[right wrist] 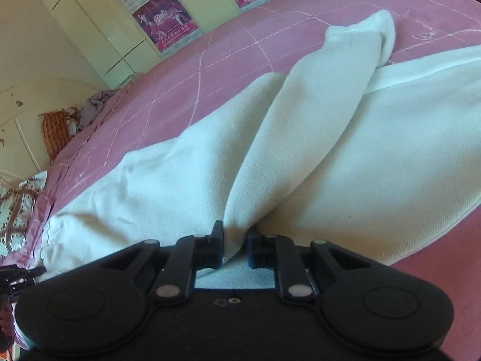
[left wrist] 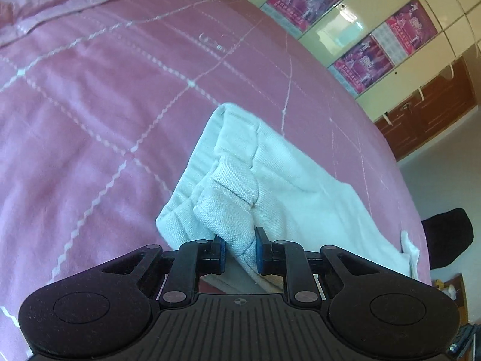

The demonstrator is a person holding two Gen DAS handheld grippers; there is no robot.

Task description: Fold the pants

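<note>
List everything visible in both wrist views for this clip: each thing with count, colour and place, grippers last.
pants: one, white, lying on the bed, bunched between both grippers
bedspread: one, pink with white grid stitching, under the pants
posters: several, magenta, on the cream cabinet doors
cabinet doors: cream, beyond the bed
wooden drawers: brown, below the cabinets
patterned pillow: one, at the bed's edge
left gripper: black, closed on pants fabric
right gripper: black, closed on a pants fold

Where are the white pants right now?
The white pants lie on the pink bedspread, near the bed's edge. The left gripper and right gripper each pinch a bunch of them.
</note>
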